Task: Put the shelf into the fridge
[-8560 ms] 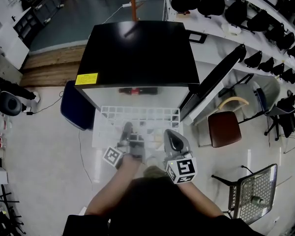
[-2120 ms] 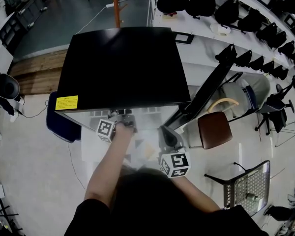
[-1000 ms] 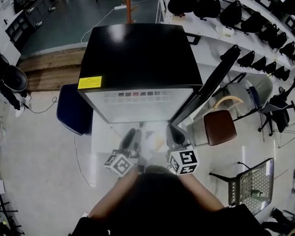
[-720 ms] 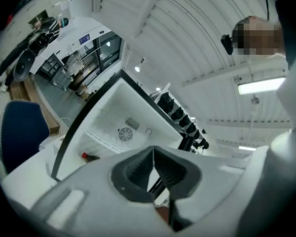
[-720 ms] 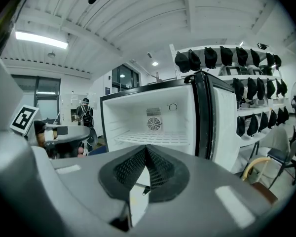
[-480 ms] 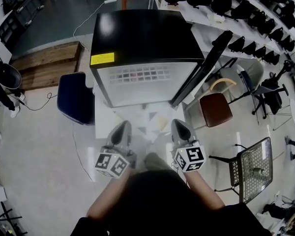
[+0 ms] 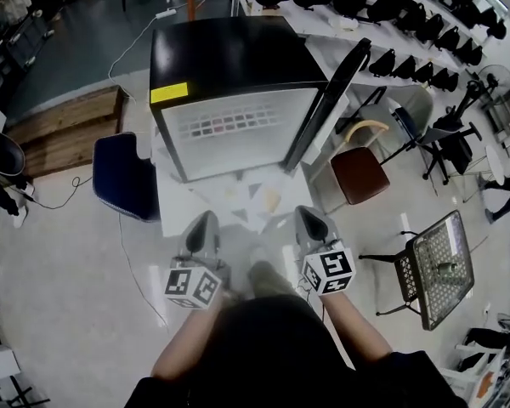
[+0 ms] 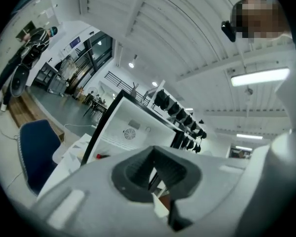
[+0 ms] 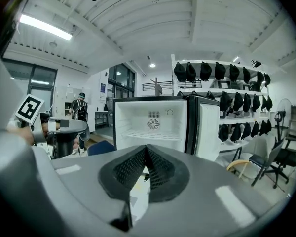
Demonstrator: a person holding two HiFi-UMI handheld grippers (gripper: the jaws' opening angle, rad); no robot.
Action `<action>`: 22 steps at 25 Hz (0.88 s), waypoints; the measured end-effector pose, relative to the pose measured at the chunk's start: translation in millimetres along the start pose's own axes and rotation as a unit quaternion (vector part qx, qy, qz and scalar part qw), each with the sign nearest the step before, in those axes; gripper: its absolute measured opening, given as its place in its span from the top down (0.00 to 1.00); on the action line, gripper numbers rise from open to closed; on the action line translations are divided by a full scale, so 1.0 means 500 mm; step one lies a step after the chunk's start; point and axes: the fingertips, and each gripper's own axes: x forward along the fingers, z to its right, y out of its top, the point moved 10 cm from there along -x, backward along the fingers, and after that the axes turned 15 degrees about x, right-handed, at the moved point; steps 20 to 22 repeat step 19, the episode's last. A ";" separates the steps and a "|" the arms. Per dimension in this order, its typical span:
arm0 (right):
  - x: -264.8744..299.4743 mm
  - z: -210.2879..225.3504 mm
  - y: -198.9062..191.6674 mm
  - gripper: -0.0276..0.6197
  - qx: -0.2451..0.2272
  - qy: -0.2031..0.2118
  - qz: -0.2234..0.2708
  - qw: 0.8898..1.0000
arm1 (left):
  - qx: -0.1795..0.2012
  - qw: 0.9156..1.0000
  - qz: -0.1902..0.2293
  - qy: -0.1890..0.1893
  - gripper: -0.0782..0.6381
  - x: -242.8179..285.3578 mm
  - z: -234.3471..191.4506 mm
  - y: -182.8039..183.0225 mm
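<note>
Shelf (image 7: 238,126): apparently seated crosswise inside fridge (image 7: 229,53), straight ahead; left gripper (image 7: 206,221) and right gripper (image 7: 308,217) equally distant, jaws closed, empty.

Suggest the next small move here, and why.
Probably reach the right gripper toward the open door to swing it closed. The shelf already sits inside the fridge, and both the right and the left gripper are shut, empty and clear of it.

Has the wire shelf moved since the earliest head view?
Yes: the shelf, then held out in front of the fridge, now sits inside it.
</note>
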 end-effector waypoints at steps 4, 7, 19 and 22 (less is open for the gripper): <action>-0.038 0.025 -0.004 0.95 0.015 -0.002 0.001 1.000 | 0.036 0.999 -0.004 -0.013 0.89 -0.004 0.040 -0.001; -0.054 0.001 -0.017 0.95 0.012 0.000 0.006 1.000 | 0.042 0.999 -0.002 -0.016 0.89 -0.034 0.037 0.000; -0.094 -0.012 0.006 0.95 0.015 -0.009 0.014 1.000 | 0.057 0.998 -0.013 -0.016 0.89 -0.052 0.073 0.021; -0.094 -0.012 0.006 0.95 0.015 -0.009 0.014 1.000 | 0.057 0.998 -0.013 -0.016 0.89 -0.052 0.073 0.021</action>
